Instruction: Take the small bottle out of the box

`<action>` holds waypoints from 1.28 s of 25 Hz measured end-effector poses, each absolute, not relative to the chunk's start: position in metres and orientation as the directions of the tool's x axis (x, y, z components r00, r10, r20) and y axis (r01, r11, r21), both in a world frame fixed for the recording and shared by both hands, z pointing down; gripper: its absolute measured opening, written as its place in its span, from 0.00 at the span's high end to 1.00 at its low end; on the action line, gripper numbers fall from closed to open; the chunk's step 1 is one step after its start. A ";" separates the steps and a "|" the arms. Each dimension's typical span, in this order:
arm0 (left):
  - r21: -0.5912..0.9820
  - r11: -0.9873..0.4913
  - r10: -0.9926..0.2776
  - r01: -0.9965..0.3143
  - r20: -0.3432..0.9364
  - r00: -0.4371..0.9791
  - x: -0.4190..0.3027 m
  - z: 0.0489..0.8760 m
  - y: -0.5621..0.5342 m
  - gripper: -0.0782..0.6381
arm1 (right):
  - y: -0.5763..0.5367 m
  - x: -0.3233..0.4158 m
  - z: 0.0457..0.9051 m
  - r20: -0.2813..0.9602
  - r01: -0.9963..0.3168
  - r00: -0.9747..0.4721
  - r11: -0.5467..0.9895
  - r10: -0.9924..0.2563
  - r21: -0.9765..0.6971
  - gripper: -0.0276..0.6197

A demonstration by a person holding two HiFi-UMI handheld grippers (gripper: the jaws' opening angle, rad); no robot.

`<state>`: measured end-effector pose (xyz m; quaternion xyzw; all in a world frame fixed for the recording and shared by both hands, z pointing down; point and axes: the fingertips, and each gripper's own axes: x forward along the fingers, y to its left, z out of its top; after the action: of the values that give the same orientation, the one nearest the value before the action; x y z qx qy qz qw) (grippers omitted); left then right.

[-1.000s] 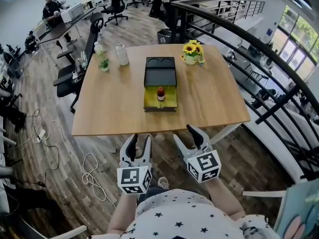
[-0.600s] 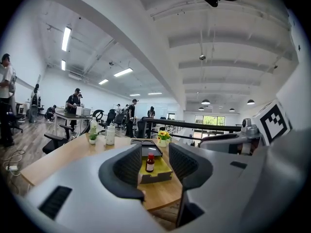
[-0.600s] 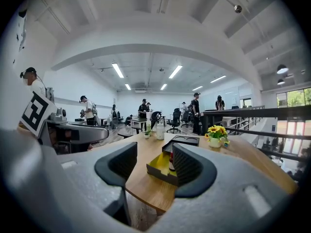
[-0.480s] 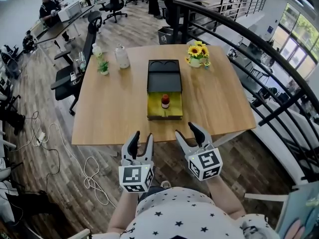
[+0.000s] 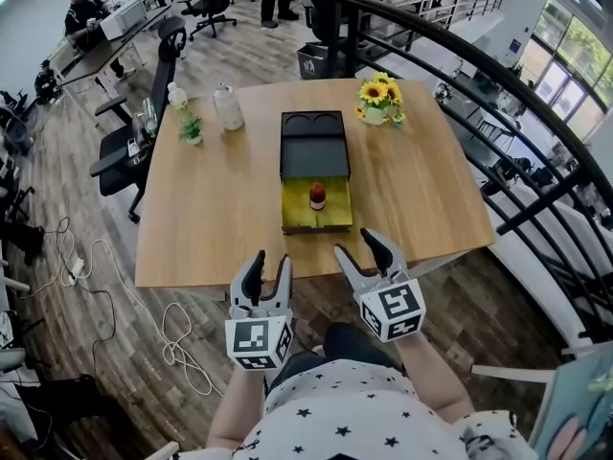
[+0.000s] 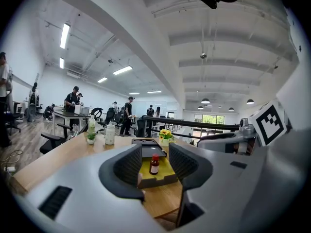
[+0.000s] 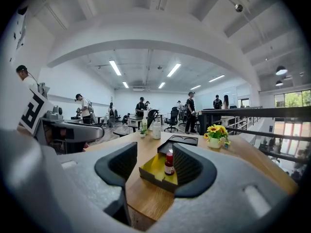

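A small brown bottle (image 5: 317, 196) with a red cap stands upright in the yellow-lined open box (image 5: 316, 218) on the wooden table (image 5: 220, 209). The box's black lid (image 5: 312, 144) lies flat behind it. Both grippers hang short of the table's near edge, well apart from the box. My left gripper (image 5: 265, 270) is open and empty; my right gripper (image 5: 362, 248) is open and empty too. In the left gripper view the bottle (image 6: 154, 164) shows between the jaws, far off. In the right gripper view the bottle (image 7: 168, 163) stands in the box (image 7: 155, 171) ahead.
A sunflower pot (image 5: 378, 100) stands at the table's far right. A white bottle (image 5: 227, 107) and a small plant (image 5: 191, 129) stand at the far left. A black railing (image 5: 498, 94) runs along the right. Office chairs (image 5: 134, 142) and floor cables (image 5: 172, 333) lie left.
The view has shifted closer to the table. Both grippers have moved slightly forward toward the table's near edge, still open.
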<state>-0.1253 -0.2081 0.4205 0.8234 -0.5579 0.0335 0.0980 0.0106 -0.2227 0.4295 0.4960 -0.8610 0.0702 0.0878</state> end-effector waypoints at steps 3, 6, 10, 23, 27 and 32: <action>0.134 -0.358 -0.910 -0.924 0.171 0.377 -0.124 0.424 -0.212 0.66 | -0.229 0.007 0.433 0.229 -0.863 -0.496 0.505 -0.838 -0.023 0.64; 0.144 -0.355 -0.909 -0.924 0.176 0.377 -0.125 0.426 -0.218 0.66 | -0.239 0.003 0.438 0.239 -0.860 -0.498 0.511 -0.833 -0.013 0.64; 0.151 -0.339 -0.913 -0.929 0.185 0.363 -0.129 0.433 -0.232 0.66 | -0.258 0.002 0.449 0.253 -0.856 -0.503 0.517 -0.827 -0.010 0.64; 0.169 -0.307 -0.909 -0.936 0.239 0.341 -0.126 0.447 -0.301 0.66 | -0.335 -0.003 0.492 0.342 -0.821 -0.539 0.570 -0.770 -0.011 0.64; 0.173 -0.301 -0.905 -0.938 0.257 0.338 -0.125 0.454 -0.318 0.66 | -0.351 -0.009 0.509 0.370 -0.805 -0.557 0.593 -0.744 -0.017 0.64; 0.176 -0.290 -0.903 -0.941 0.274 0.330 -0.125 0.457 -0.340 0.66 | -0.371 -0.016 0.524 0.406 -0.783 -0.573 0.621 -0.711 -0.018 0.64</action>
<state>-0.1252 -0.3396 0.4568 0.8009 -0.5756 0.0609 0.1533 -0.0156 -0.3706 0.5236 0.4239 -0.8815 0.0985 0.1831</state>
